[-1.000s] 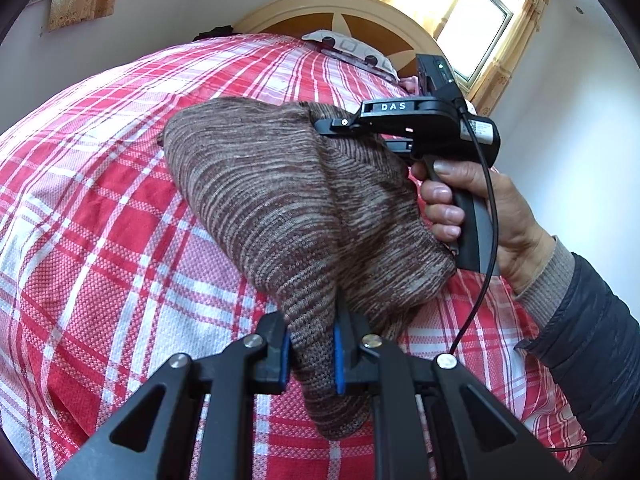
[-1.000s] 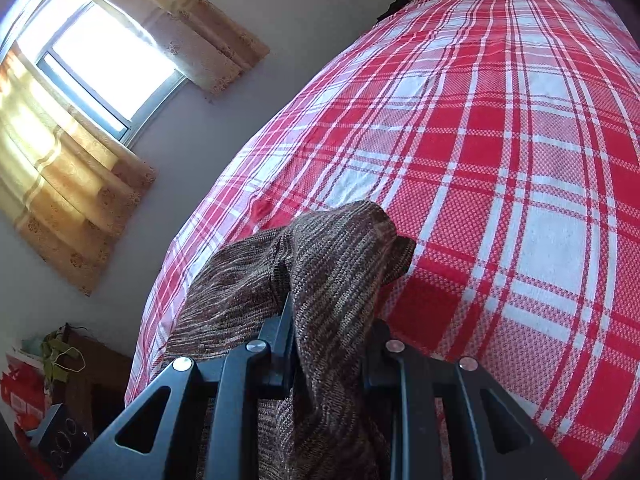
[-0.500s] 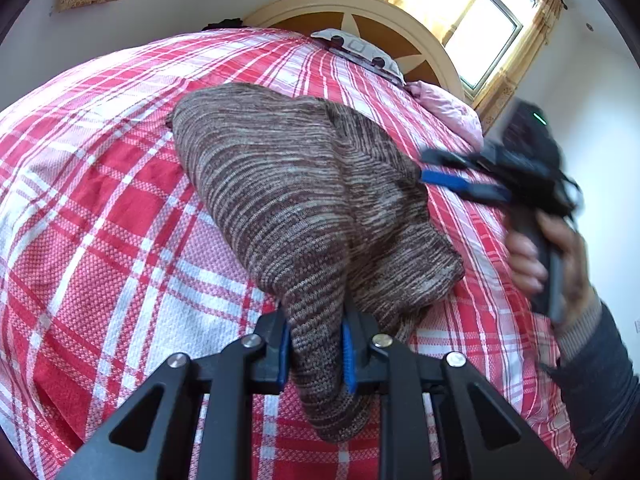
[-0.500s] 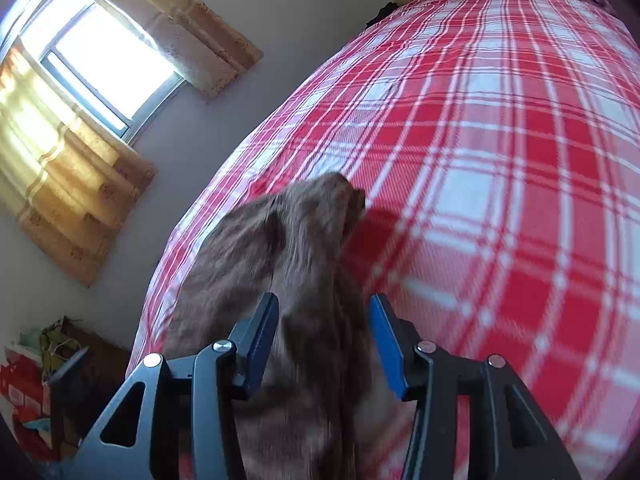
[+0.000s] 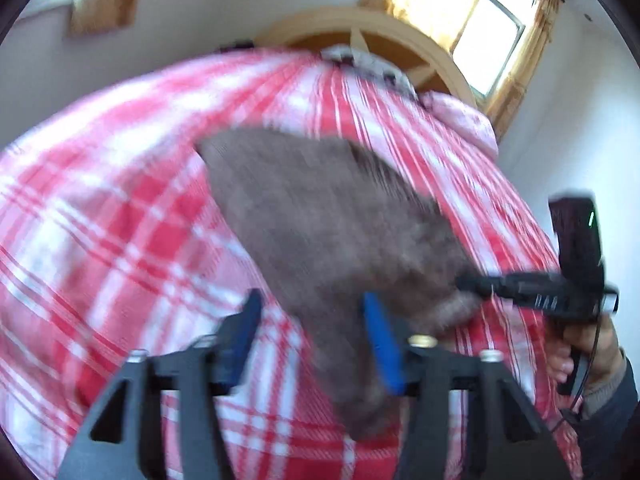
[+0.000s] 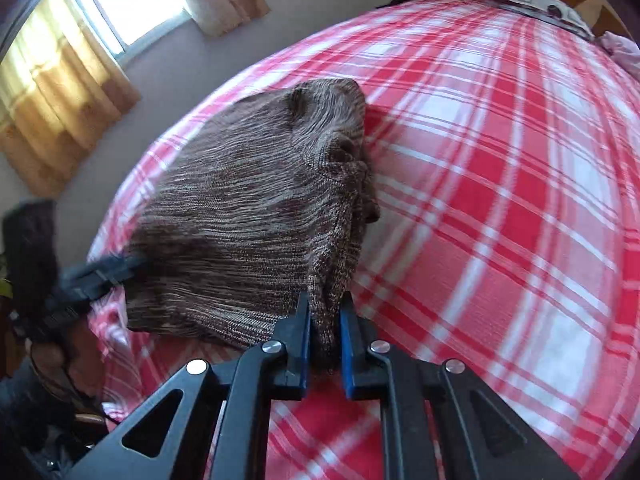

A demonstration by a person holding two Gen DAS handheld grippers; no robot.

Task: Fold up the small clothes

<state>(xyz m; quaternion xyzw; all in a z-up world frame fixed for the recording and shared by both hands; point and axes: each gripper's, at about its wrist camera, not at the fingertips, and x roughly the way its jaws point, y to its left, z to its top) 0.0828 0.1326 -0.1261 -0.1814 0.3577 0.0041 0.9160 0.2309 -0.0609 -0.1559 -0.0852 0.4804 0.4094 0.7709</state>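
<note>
Right wrist view: the right tool (image 6: 325, 334) is closing on the near edge of the brown knit garment (image 6: 256, 216), lower centre. The left tool (image 5: 312, 344) is opening, freeing its corner since a moment ago. That hand-over suggests another fold on the plaid bed (image 6: 500, 184).

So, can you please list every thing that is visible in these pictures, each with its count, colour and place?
knitted garment: one, brown, on the bed.
bedcover: one, red and white check, under the garment.
headboard: one, wooden, far end of bed.
windows: two, bright, with tan curtains.
left gripper: one, black with blue pads, jaws opening, garment edge between them.
right gripper: one, black with blue pads, jaws closing on the garment's near edge.
</note>
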